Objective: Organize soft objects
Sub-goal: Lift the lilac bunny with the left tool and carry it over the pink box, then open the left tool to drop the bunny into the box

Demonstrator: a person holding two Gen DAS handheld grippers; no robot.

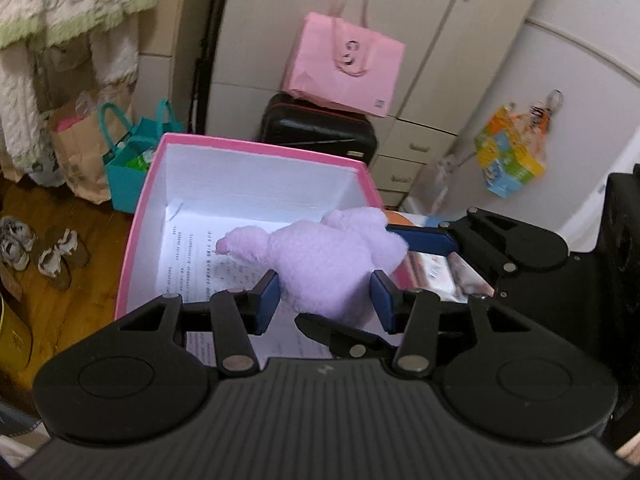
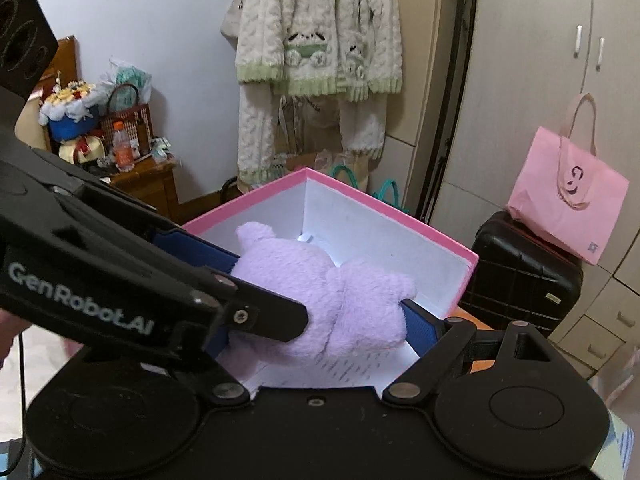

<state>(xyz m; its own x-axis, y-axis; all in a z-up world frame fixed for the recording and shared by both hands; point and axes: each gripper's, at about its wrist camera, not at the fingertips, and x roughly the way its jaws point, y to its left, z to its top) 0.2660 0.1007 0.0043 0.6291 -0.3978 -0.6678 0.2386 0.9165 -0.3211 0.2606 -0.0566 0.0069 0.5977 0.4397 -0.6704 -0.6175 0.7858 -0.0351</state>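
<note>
A pink paper bag [image 1: 344, 66] is sitting on a black suitcase [image 1: 318, 130] ahead of my tongs. Fleece pyjamas [image 2: 318, 52] are hanging beyond them, and shoes [image 1: 40, 250] are lying off to the left.

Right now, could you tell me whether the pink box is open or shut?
Open: the box has no lid on, and its white inside and printed paper show.

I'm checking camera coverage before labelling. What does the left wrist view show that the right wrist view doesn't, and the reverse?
Left wrist only: shoes on the wood floor and a colourful bag hanging on the white door. Right wrist only: a bouquet and an orange bottle on a wooden cabinet. Both: the purple plush toy gripped by the left gripper and right gripper over the pink box, plus the pink paper bag on the black suitcase.
</note>
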